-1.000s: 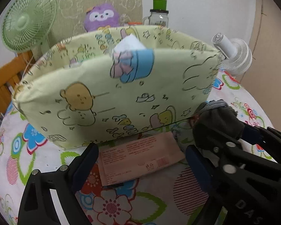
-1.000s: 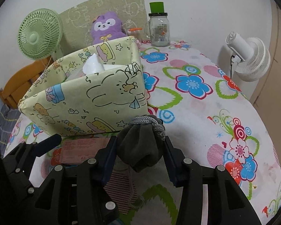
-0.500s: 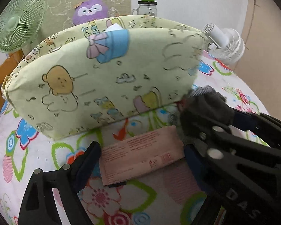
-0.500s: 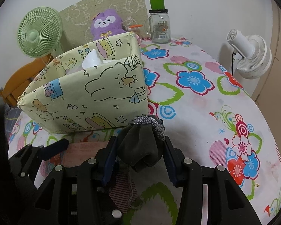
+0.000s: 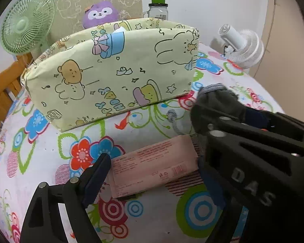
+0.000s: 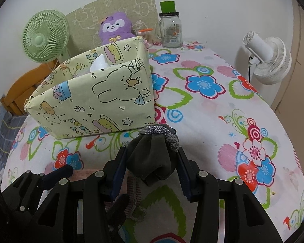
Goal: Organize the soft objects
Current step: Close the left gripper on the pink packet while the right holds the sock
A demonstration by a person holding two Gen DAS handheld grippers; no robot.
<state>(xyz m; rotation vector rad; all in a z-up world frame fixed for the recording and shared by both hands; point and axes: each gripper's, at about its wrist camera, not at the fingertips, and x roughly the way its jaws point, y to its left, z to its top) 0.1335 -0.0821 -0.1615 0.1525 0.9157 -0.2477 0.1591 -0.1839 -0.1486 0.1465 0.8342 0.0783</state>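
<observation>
1. Pink paper-wrapped soft packet (image 5: 155, 166) lay flat on the flowered tablecloth (image 6: 202, 121), nearer than the pale-yellow cartoon-print storage box (image 5: 111, 73).
2. Left gripper (image 5: 152, 174) had slid sideways along the table within the last second; its jaws were closing, with the packet between them but its pads not yet pressing on it.
3. Right gripper (image 6: 152, 162) was unchanged, clamped on a dark grey rolled sock with a knitted cuff (image 6: 152, 154), just near of the box's right corner.
4. Judgement: the packet pick-up was starting; both items remained outside the box, so sorting was incomplete.
</observation>
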